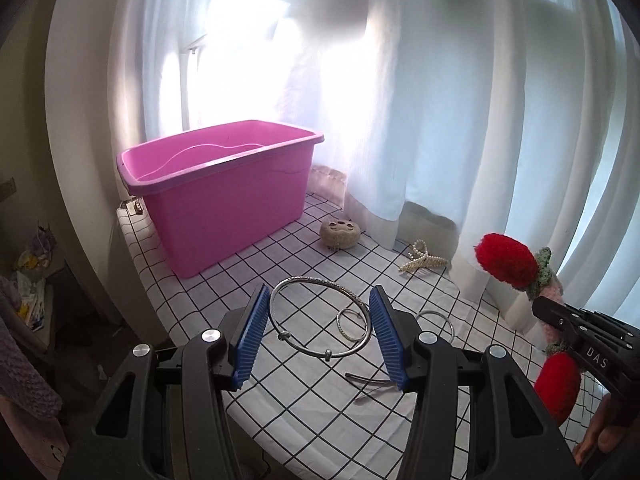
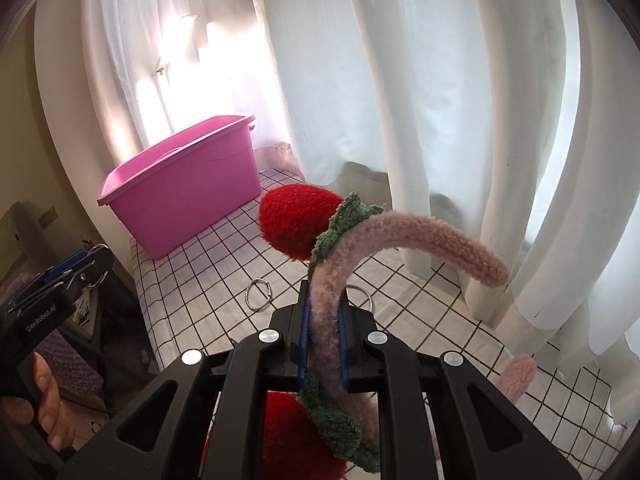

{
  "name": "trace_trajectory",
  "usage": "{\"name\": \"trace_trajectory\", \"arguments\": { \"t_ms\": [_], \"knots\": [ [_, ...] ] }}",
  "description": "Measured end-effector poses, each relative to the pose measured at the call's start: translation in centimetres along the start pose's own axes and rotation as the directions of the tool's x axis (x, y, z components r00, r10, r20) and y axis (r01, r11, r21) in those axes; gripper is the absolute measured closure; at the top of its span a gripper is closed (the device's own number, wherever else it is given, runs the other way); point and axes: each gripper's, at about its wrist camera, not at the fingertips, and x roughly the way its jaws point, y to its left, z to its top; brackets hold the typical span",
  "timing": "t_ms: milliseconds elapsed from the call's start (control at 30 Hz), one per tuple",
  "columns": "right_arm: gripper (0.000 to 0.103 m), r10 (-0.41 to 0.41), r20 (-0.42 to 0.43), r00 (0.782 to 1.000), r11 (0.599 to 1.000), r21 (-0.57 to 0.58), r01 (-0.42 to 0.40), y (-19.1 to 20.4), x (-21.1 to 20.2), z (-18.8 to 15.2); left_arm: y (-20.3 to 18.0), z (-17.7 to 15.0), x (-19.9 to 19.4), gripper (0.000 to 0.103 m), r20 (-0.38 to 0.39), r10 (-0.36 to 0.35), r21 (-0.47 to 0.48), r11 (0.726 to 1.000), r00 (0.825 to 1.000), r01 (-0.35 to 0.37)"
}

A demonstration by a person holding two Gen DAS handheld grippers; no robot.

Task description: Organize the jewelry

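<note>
**Headband and bangle, one in each hand**

I am clamping the fuzzy pink headband (image 2: 328, 316) in my right tongs (image 2: 323, 344), its red pompoms hanging above the checked worktop (image 2: 420, 320). My left tongs (image 1: 320, 336) are gripping the large silver bangle (image 1: 316, 322) across its width. The pink bin (image 1: 224, 192) is sitting behind, near the curtain (image 1: 440, 120).

Both grippers were black plastic with triangular cut-outs in the linkage arms and round silver pivot screws at the joints. Left gripper (image 1: 318, 334) had ribbed blue pads (image 1: 251, 334) on its fingers. Right gripper (image 2: 323, 344) had the same blue pads (image 2: 304, 344). Side markings read "DAS" on one body and "GenRobot.AI" on the other. Bare fingers (image 2: 46, 404) wrapped a black handle.
</note>
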Motion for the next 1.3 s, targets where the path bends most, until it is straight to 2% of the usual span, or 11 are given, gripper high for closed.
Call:
{"name": "trace_trajectory", "arguments": {
  "t_ms": [167, 400, 567, 767, 1000, 1167, 1300],
  "knots": [
    [0.091, 0.023, 0.046, 0.999, 1.000, 0.005, -0.023, 3.3, 0.9, 3.8, 2.5, 4.3, 1.0, 0.053, 0.043, -0.024, 0.011, 1.000, 0.999, 0.023],
    [0.091, 0.047, 0.112, 0.993, 0.999, -0.021, -0.045, 9.4, 3.8, 11.2, 6.9, 11.6, 3.6, 0.053, 0.068, -0.069, 0.028, 0.997, 0.995, 0.068],
    [0.091, 0.090, 0.149, 0.985, 0.995, -0.060, -0.082, 13.9, 6.7, 16.8, 11.3, 16.6, 5.5, 0.053, 0.112, -0.062, 0.028, 0.998, 0.992, 0.060],
    [0.091, 0.154, 0.170, 0.973, 0.981, -0.143, -0.130, 19.9, 11.1, 23.2, 16.9, 21.6, 8.9, 0.053, 0.126, -0.013, 0.002, 1.000, 0.992, 0.013],
    [0.091, 0.209, 0.086, 0.974, 0.959, -0.212, -0.187, 24.9, 17.9, 27.6, 21.8, 24.2, 14.1, 0.053, 0.078, 0.048, -0.030, 0.998, 0.996, -0.046],
    [0.091, 0.202, -0.011, 0.979, 0.947, -0.253, -0.198, 27.4, 22.9, 28.1, 24.0, 23.8, 17.6, 0.053, -0.004, 0.071, -0.065, 0.995, 0.997, -0.071],
    [0.091, 0.192, -0.121, 0.974, 0.942, -0.255, -0.218, 28.2, 26.5, 27.9, 25.0, 23.0, 20.0, 0.053, -0.089, 0.072, -0.081, 0.994, 0.993, -0.080]
  ]
}}
